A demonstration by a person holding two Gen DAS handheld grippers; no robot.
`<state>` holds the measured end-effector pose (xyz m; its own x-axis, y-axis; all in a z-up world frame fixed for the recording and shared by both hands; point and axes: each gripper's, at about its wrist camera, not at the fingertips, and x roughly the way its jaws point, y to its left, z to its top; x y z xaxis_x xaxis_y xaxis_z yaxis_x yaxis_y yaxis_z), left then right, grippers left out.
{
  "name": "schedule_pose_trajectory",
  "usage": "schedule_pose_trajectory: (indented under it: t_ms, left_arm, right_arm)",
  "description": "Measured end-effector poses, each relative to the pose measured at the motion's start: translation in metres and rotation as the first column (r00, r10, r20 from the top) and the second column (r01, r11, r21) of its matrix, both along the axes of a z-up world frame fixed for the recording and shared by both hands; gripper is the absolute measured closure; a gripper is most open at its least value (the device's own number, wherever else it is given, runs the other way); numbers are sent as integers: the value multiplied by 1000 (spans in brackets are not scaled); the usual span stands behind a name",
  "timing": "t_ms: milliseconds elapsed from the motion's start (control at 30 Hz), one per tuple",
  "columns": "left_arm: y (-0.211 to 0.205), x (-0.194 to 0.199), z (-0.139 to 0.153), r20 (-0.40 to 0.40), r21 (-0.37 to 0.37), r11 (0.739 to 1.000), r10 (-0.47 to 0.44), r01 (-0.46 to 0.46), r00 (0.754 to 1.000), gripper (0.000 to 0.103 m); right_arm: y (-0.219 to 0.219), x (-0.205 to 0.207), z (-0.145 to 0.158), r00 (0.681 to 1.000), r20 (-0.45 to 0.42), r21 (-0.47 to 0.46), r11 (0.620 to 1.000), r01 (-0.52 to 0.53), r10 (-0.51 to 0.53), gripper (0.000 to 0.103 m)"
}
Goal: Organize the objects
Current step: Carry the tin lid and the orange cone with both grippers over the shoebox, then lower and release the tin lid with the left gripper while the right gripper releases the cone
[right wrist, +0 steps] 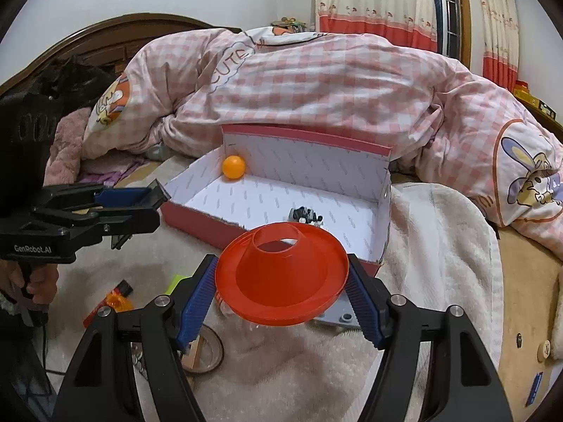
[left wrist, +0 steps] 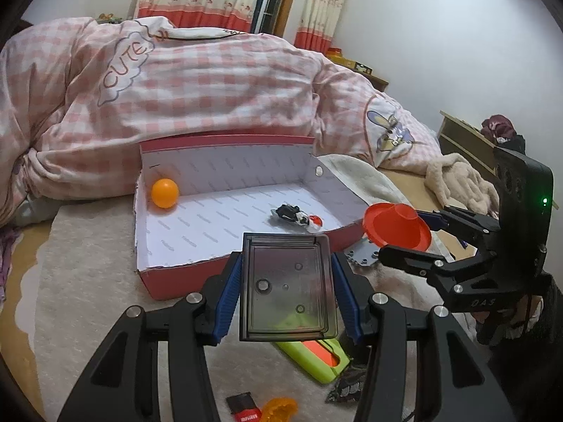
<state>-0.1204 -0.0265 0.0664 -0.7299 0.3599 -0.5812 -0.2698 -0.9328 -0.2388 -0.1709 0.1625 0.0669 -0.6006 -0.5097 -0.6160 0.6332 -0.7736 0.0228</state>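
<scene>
A red cardboard box (left wrist: pixel 246 263) (right wrist: pixel 197 218) with a white lining lies open on the bed. Inside it are an orange ball (left wrist: pixel 164 193) (right wrist: pixel 233 166) in the far left corner and a small black and white toy (left wrist: pixel 297 216) (right wrist: pixel 305 215). My left gripper (left wrist: pixel 286 286) (right wrist: pixel 155 197) is shut on a dark clear plastic case (left wrist: pixel 286 285), held above the blanket just before the box's near wall. To its right my right gripper (right wrist: pixel 281 281) (left wrist: pixel 404 235) is shut on an orange-red cone-shaped disc (right wrist: pixel 281 277) (left wrist: pixel 397 225), held at the box's near right corner.
A pink checked duvet (left wrist: pixel 211 81) is heaped behind the box. On the white blanket (right wrist: pixel 440 246) lie a green and orange case (left wrist: pixel 316 358), a grey studded plate (left wrist: pixel 362 256), a small orange toy (left wrist: pixel 279 409), a red and black packet (left wrist: pixel 246 409) and a tape roll (right wrist: pixel 207 351).
</scene>
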Motion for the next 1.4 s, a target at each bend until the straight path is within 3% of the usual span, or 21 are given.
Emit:
schedule_pose_trajectory:
  t_ms: [267,667,967,1233,1400]
  left_arm:
    - [-7,-9,3,-16,8,999,44,-44,999,53]
    - [-13,-46,-5,-6,59,989,135,-134,991,53]
    - [-17,-58,-9,0,44,986,163,-162,987,53]
    - [-11,-79,-11,-9,-11,987,160,-160,987,53]
    - [-9,-92,-25,28,-39,985,172,-171,985,53]
  right_arm:
    - [-7,-9,8,1000,-3,-59,998,0,0,31]
    - [-8,-45,8,993,13,-136,984,119,-118,31]
    - [3,-74,-2,982,80,-175,967,185,-173,31]
    - [-14,-90,-22,979,130,-140,975,174,-156,31]
    - [-25,-97,-29,981,122,-124,979,163,-148,31]
